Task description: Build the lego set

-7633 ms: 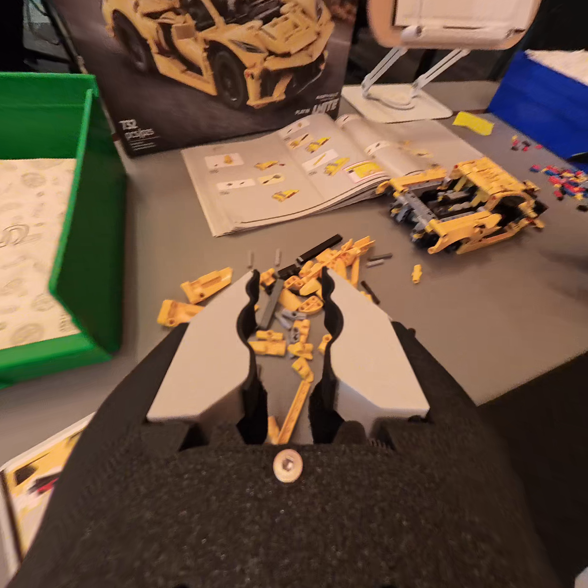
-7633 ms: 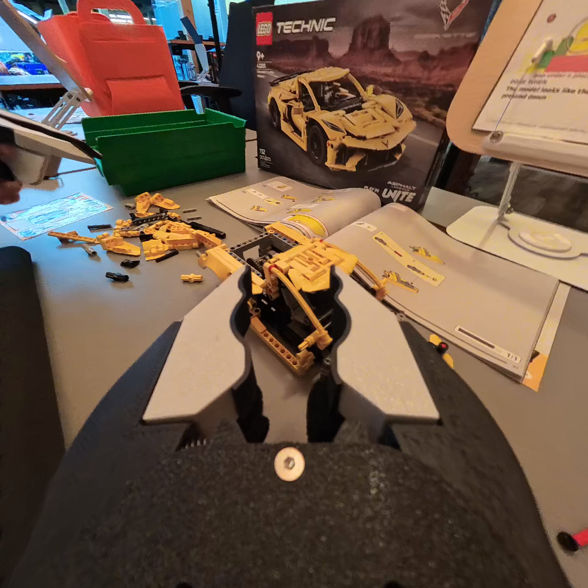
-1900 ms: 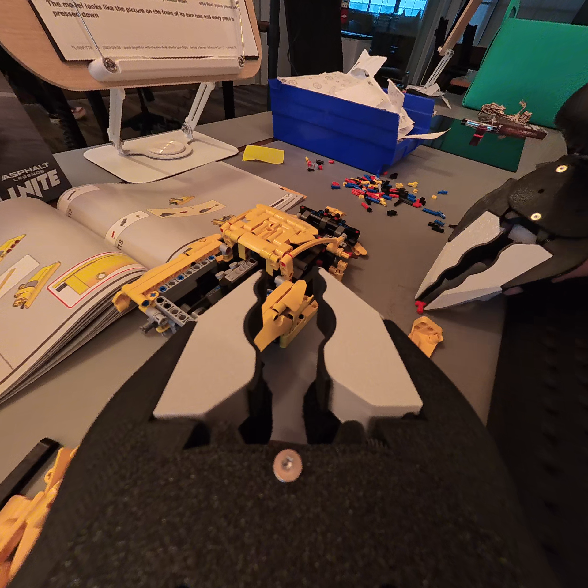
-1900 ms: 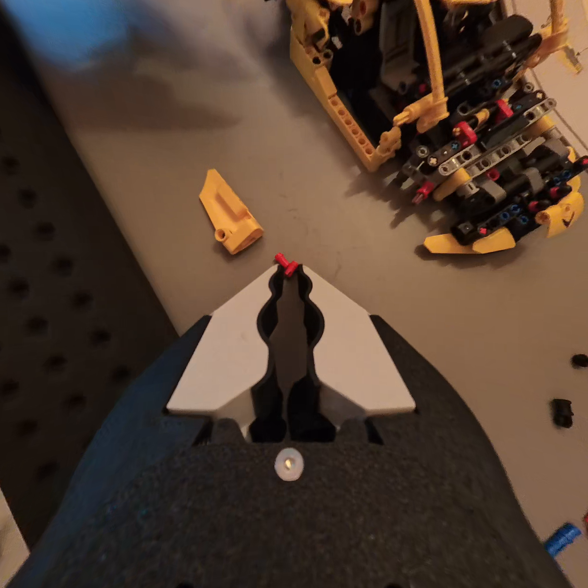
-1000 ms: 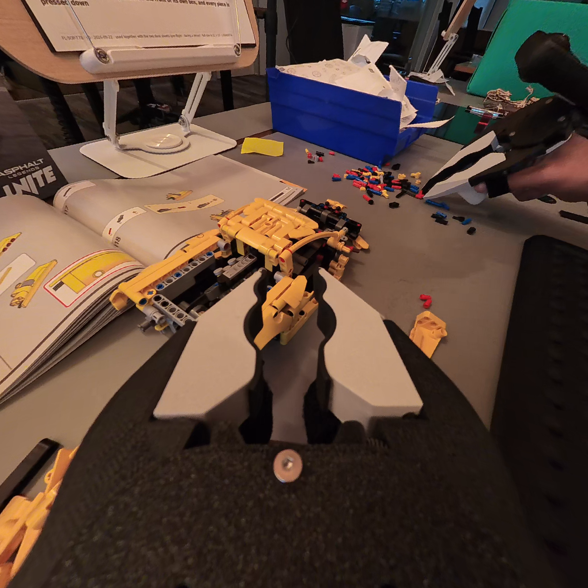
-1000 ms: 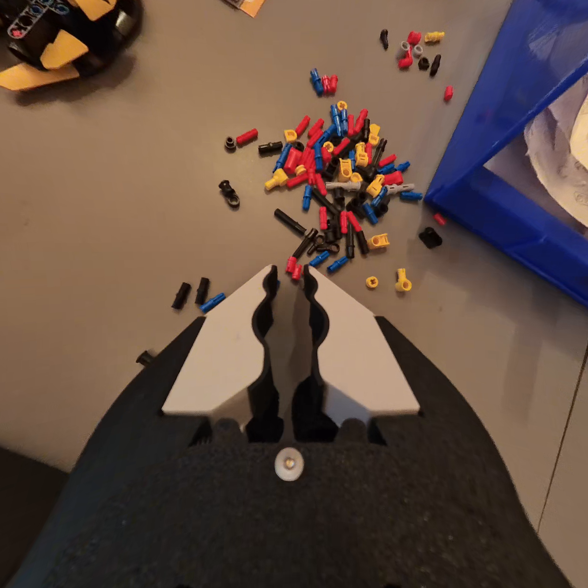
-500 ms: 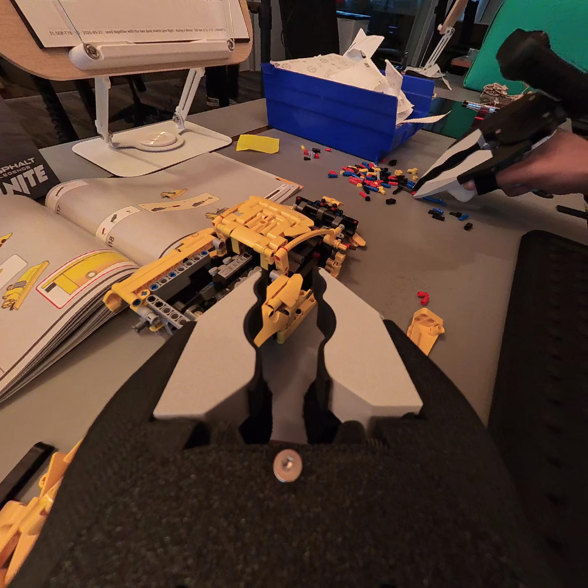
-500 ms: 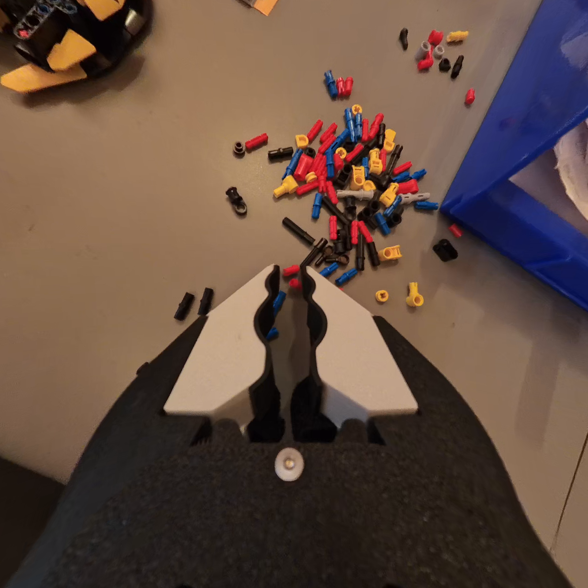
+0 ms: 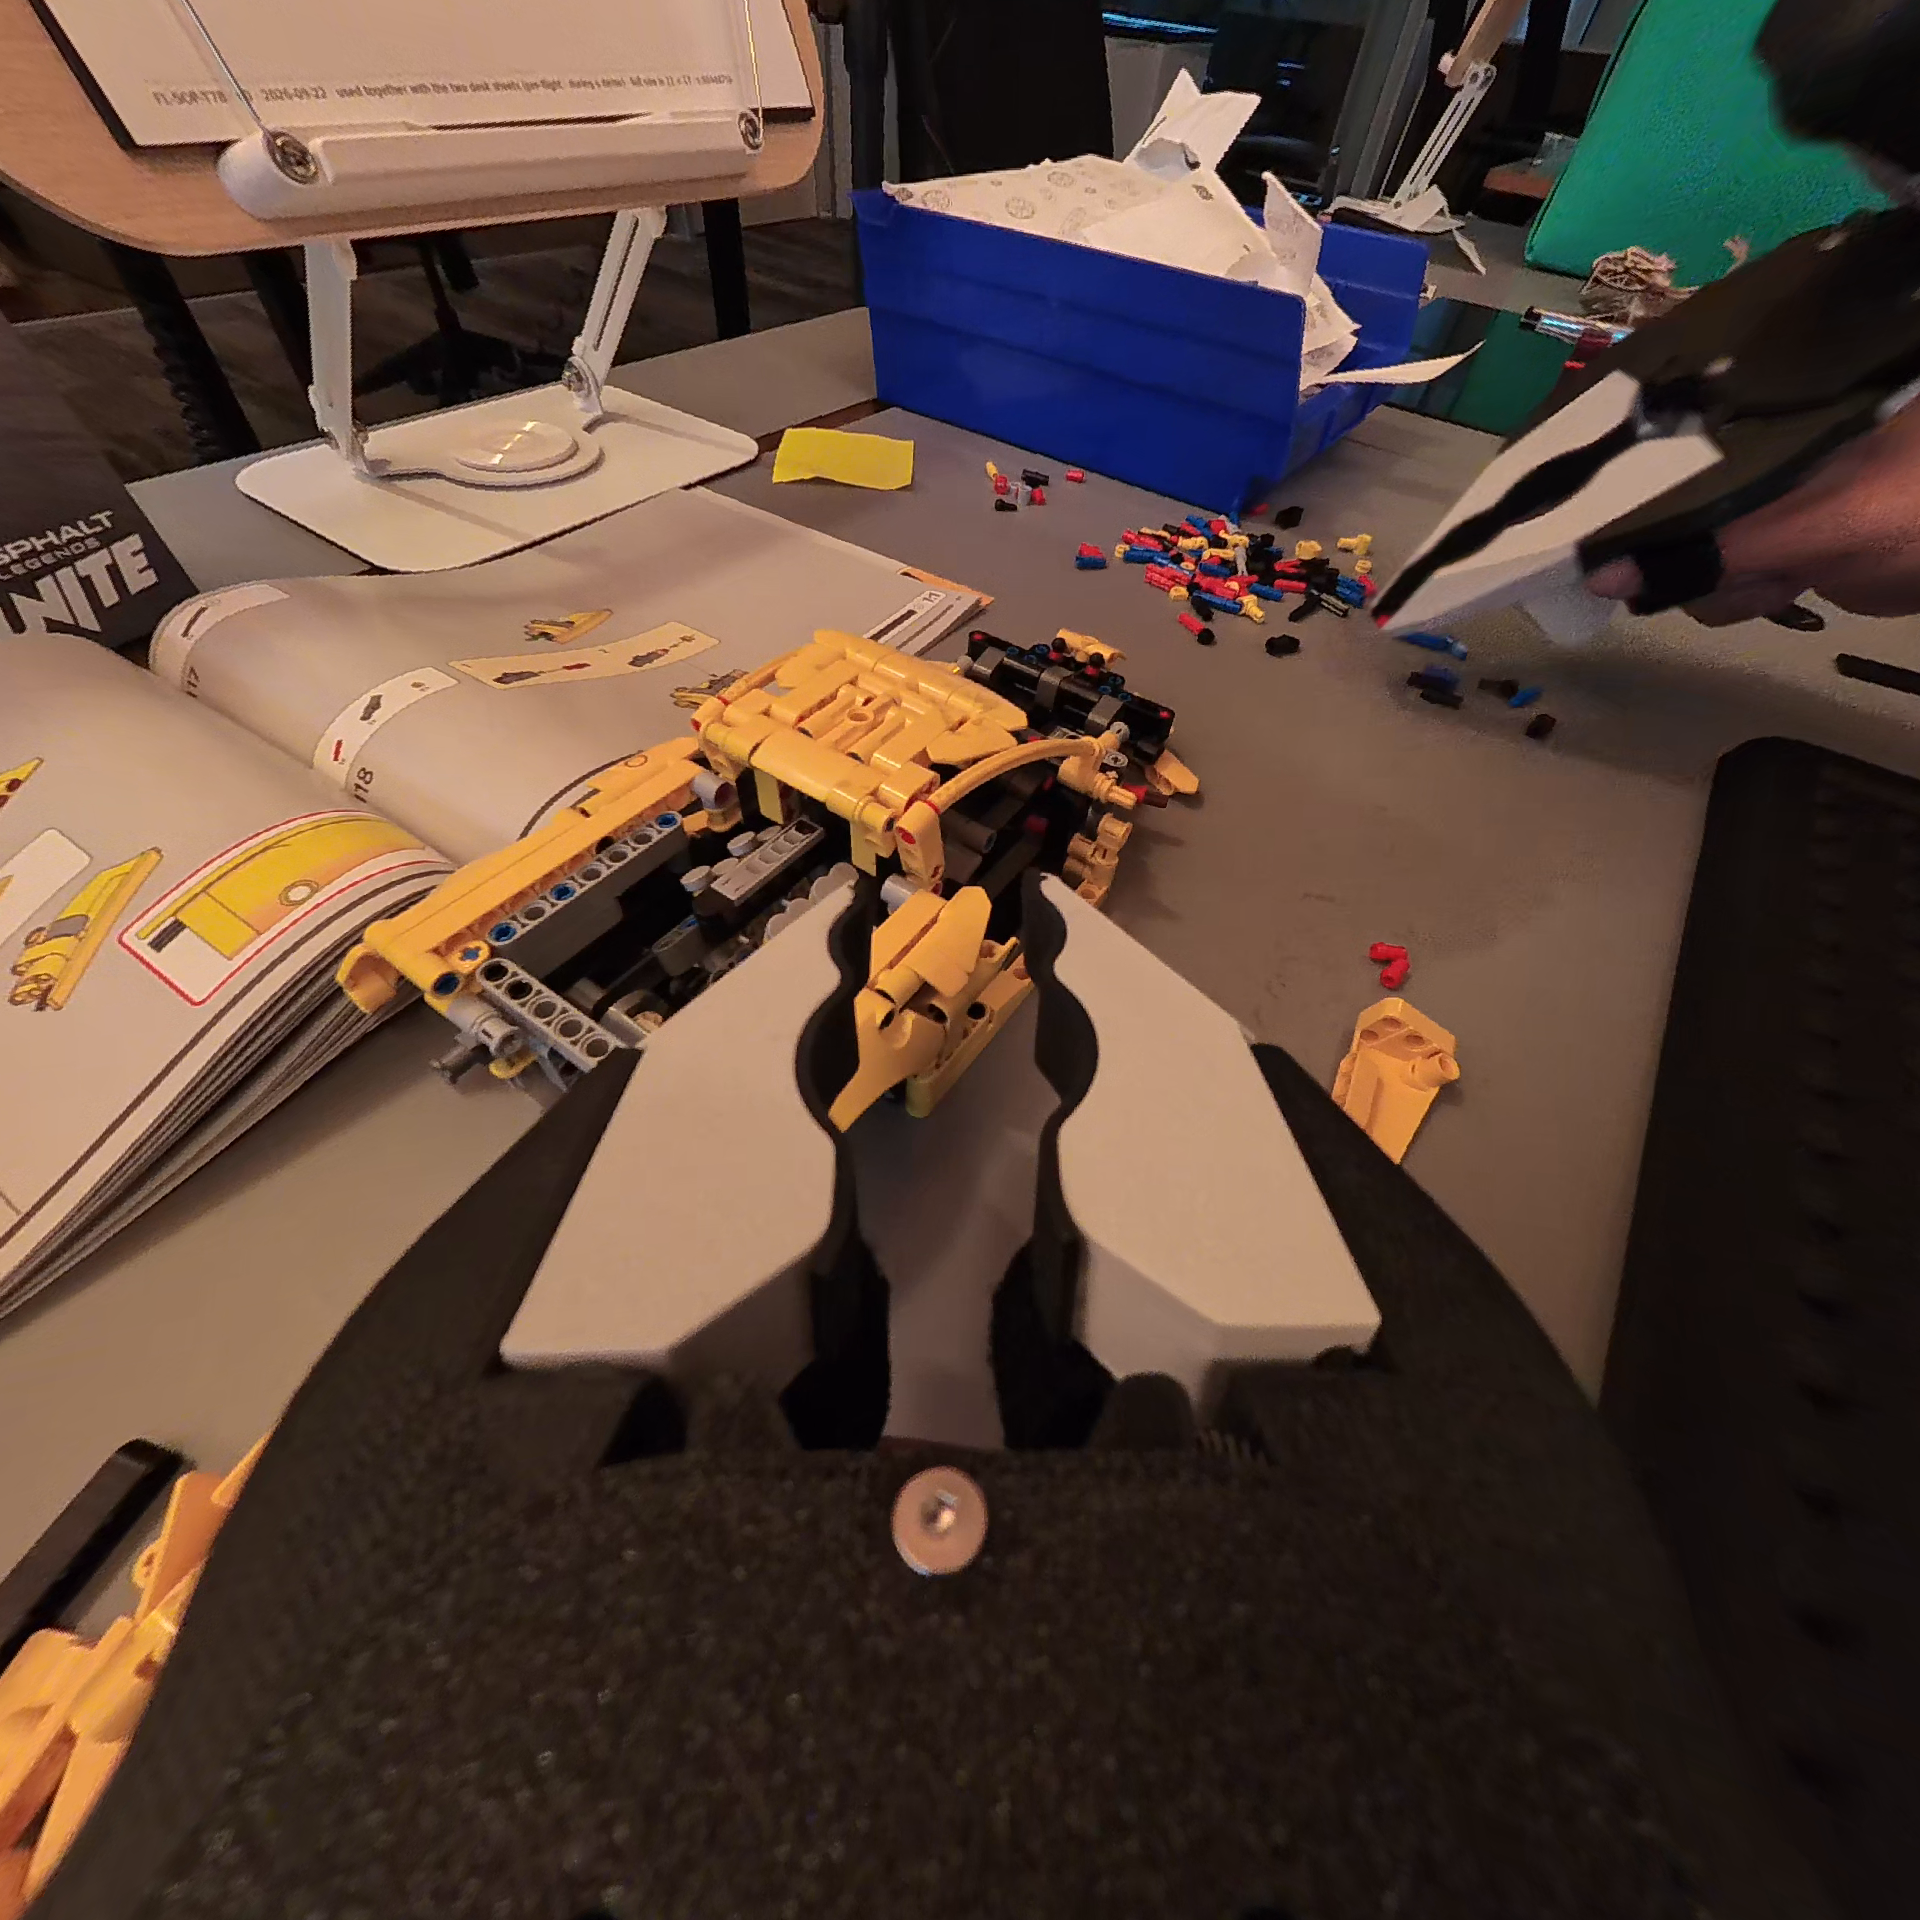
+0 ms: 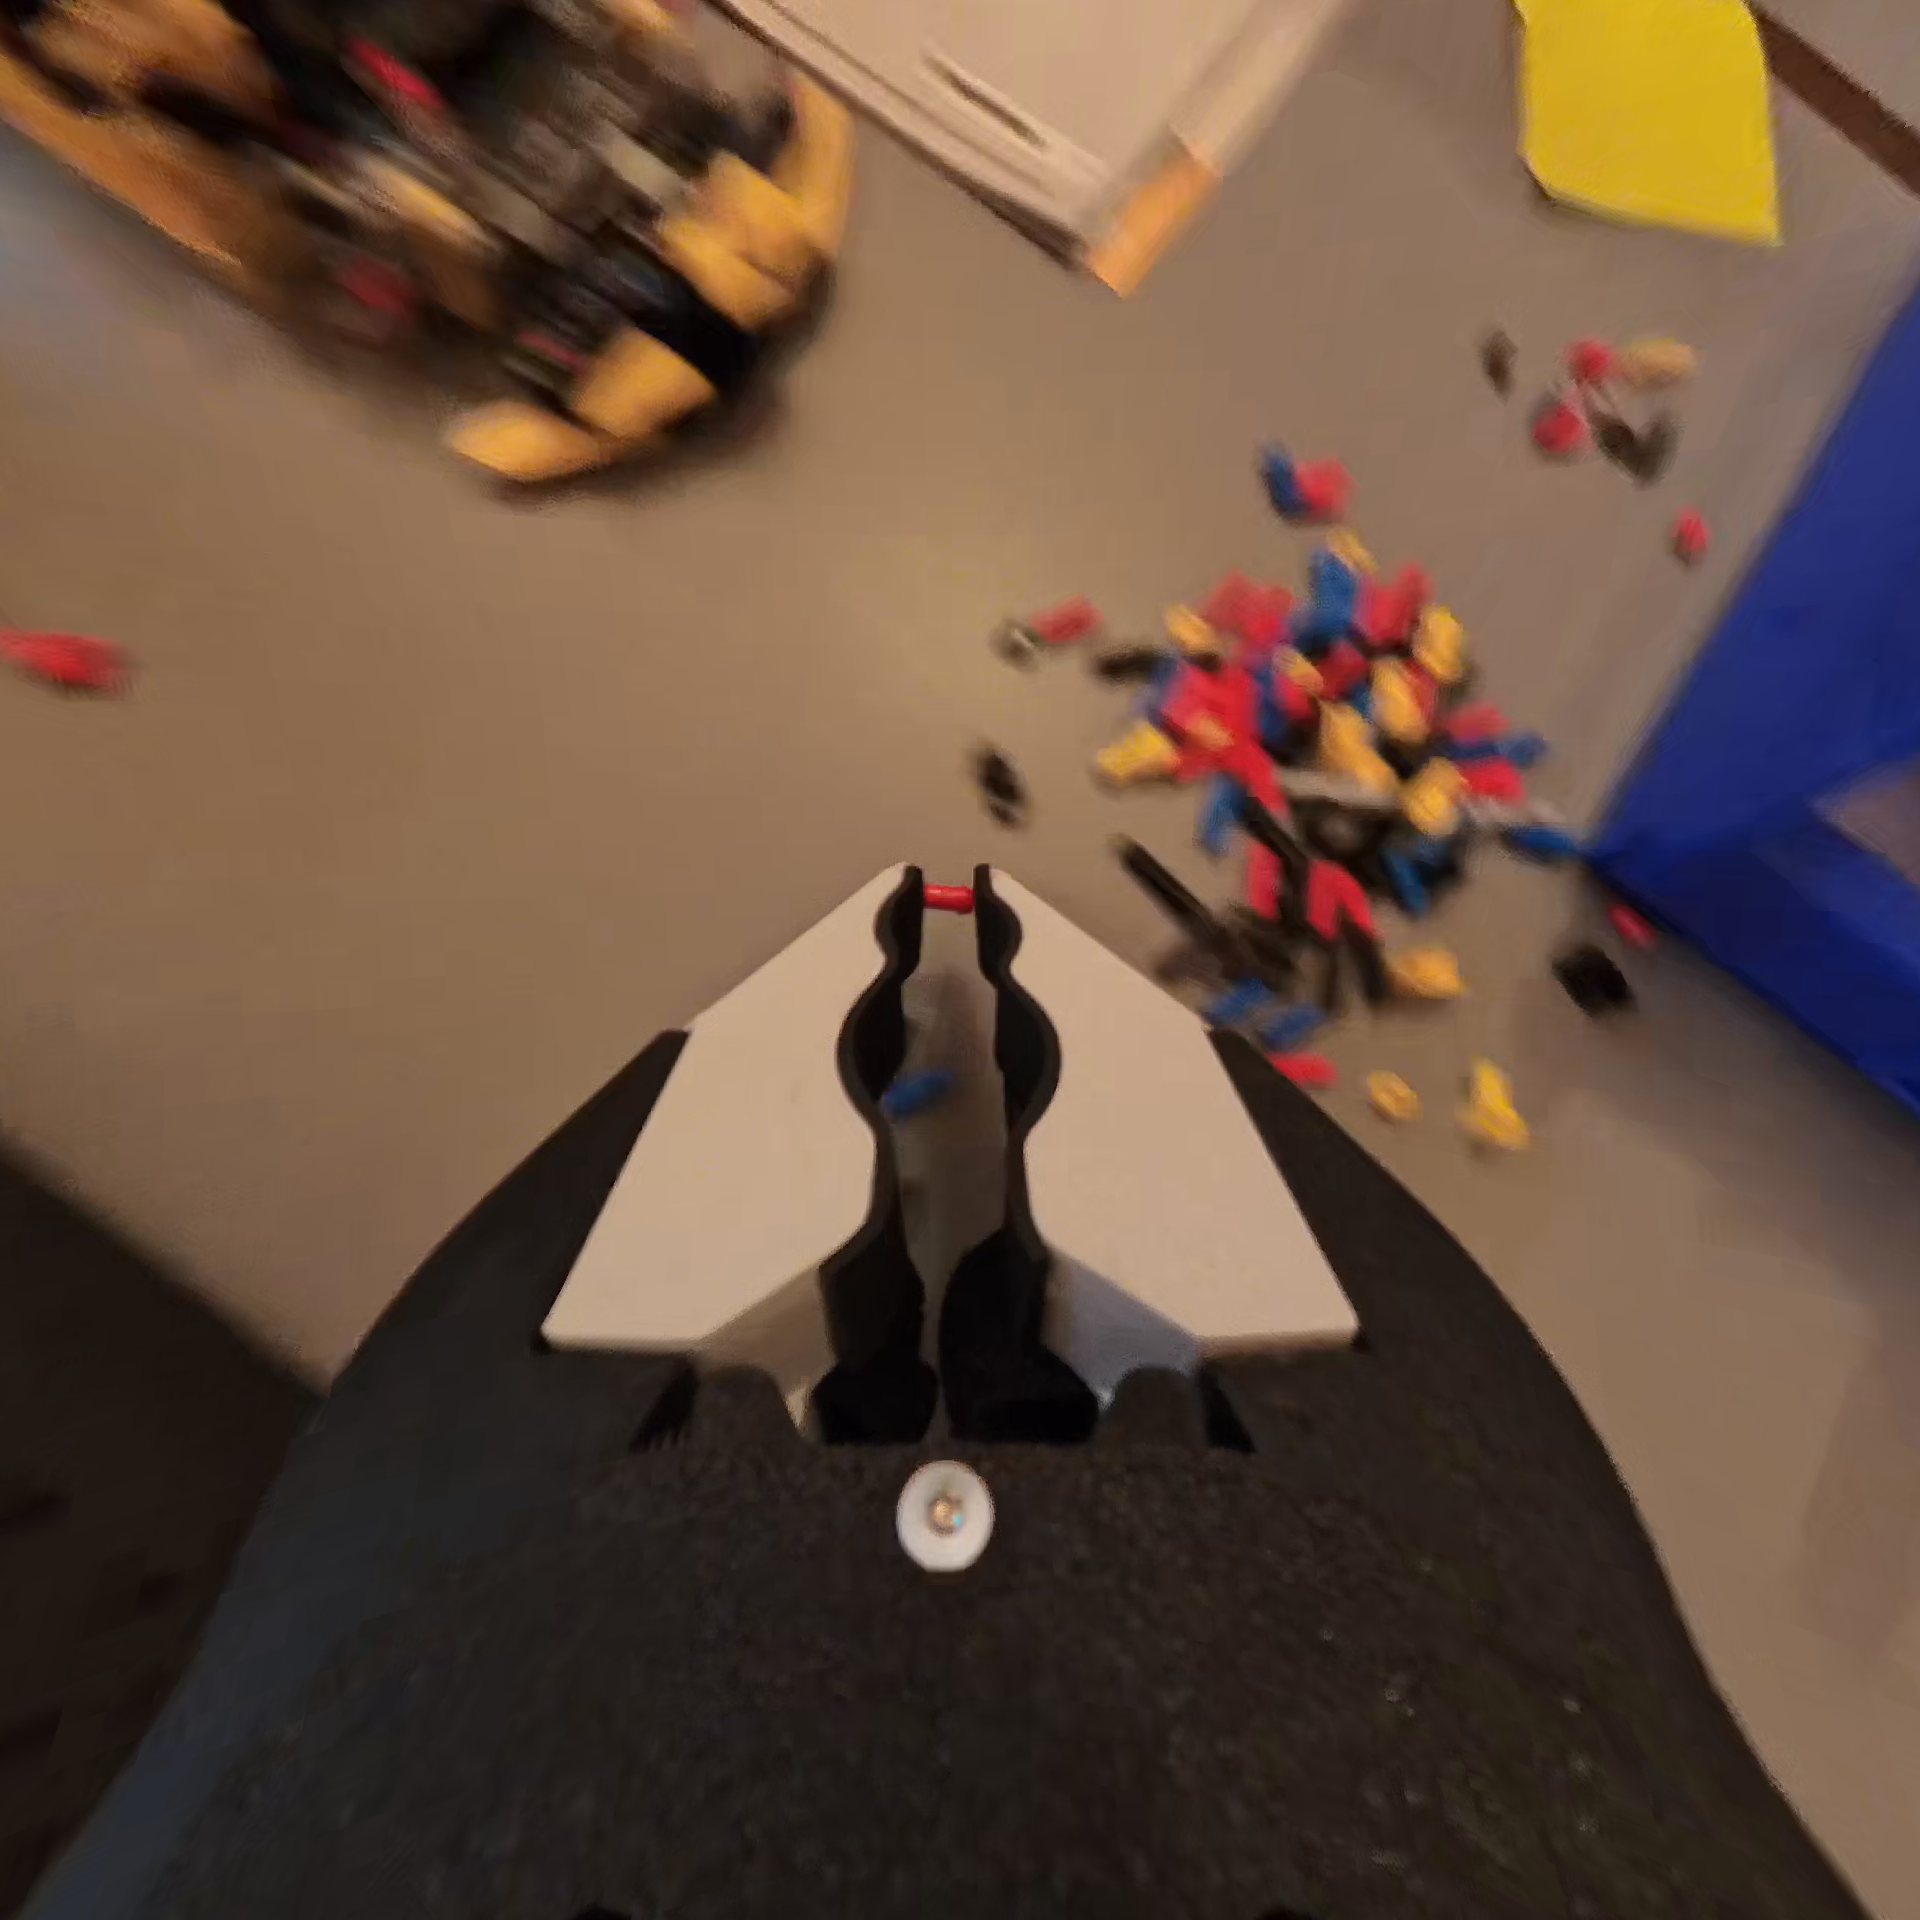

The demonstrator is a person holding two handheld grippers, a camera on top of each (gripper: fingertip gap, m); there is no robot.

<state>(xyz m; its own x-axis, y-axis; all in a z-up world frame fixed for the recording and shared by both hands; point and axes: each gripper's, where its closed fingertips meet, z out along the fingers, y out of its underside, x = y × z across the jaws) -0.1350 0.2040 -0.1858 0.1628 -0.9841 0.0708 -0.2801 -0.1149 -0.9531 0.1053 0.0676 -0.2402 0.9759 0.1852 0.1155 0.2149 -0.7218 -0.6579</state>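
The half-built yellow car [image 9: 831, 831] sits mid-table against the open instruction booklet [image 9: 312, 831] — the biggest piece here, and likely rigid along its beams but prone to shedding panels, so a hold low on the side beam looks safest. The left gripper [image 9: 940, 987] is clamped on a yellow panel sub-assembly [image 9: 935, 997], hovering just in front of the car; light, hard plastic, held across its flat flanks. Off to the right, the right gripper [image 10: 948, 896] pinches a tiny red pin [image 10: 948, 896] end to end at the very fingertips, above the table beside the pile of small pins [image 10: 1330, 758] — smooth, featherweight, apt to pop out, I'd say, if squeezed off-axis.
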